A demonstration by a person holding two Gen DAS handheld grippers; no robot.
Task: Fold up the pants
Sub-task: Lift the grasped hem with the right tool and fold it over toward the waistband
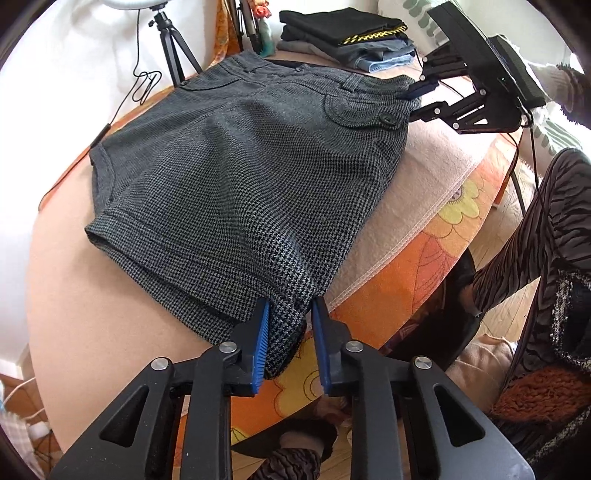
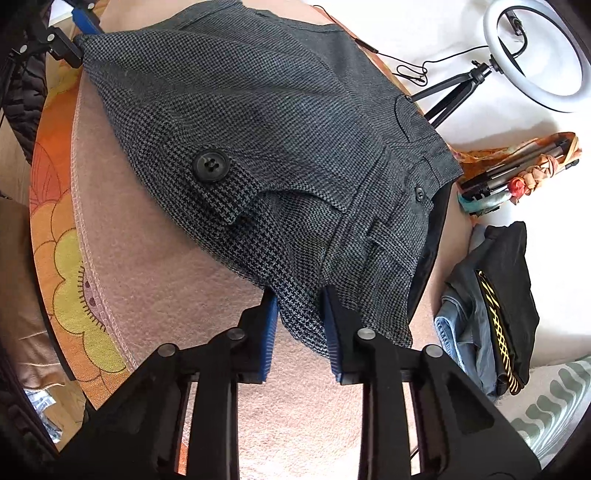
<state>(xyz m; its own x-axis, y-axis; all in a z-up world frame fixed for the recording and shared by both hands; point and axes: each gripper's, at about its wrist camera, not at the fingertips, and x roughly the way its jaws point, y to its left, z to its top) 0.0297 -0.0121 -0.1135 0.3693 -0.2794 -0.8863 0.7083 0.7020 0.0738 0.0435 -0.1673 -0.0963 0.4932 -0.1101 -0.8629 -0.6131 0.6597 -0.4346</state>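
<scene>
Grey houndstooth shorts (image 1: 243,162) lie flat on a pink cloth over the table, the waistband at the far end in the left wrist view. My left gripper (image 1: 290,308) is shut on the near leg-hem corner; the fabric bunches between its blue pads. My right gripper (image 2: 301,299) is shut on the waistband corner of the shorts (image 2: 258,122), beside a buttoned pocket flap (image 2: 211,167). In the left wrist view the right gripper (image 1: 415,98) shows at that waistband corner. The left gripper (image 2: 79,37) shows at the top left of the right wrist view, pinching the hem.
A stack of folded clothes (image 1: 343,35) sits past the waistband, seen too as folded clothes (image 2: 495,306). A ring light on a tripod (image 2: 535,55) stands beyond the table. An orange flowered tablecloth (image 1: 424,266) marks the table edge, with a person's striped legs (image 1: 535,240) beside it.
</scene>
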